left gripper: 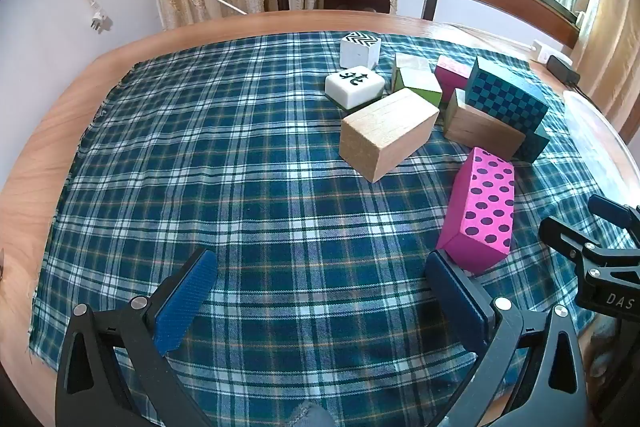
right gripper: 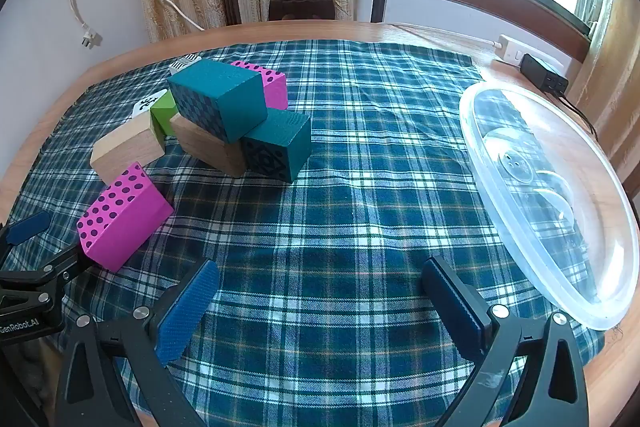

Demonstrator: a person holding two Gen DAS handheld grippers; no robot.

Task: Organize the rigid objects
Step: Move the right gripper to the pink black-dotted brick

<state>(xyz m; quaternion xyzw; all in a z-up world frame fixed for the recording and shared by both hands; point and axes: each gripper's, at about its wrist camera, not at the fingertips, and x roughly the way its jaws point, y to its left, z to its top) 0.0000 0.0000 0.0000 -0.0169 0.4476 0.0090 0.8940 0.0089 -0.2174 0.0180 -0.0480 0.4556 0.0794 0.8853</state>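
Both claws wide and empty – left claw (left gripper: 320, 307), right claw (right gripper: 320, 307). Blocks heaped mid-desk; checkered teal block (right gripper: 218, 101) propped on wooden block (right gripper: 208, 147) – likely to topple if nudged. Pink dotted block (left gripper: 480, 211) just beside the left claw's finger: easily knocked.

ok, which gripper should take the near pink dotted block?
Probably left. The pink dotted block lies right beside the open left gripper, by one fingertip. The right gripper, also open, faces bare cloth with that block off to its side.
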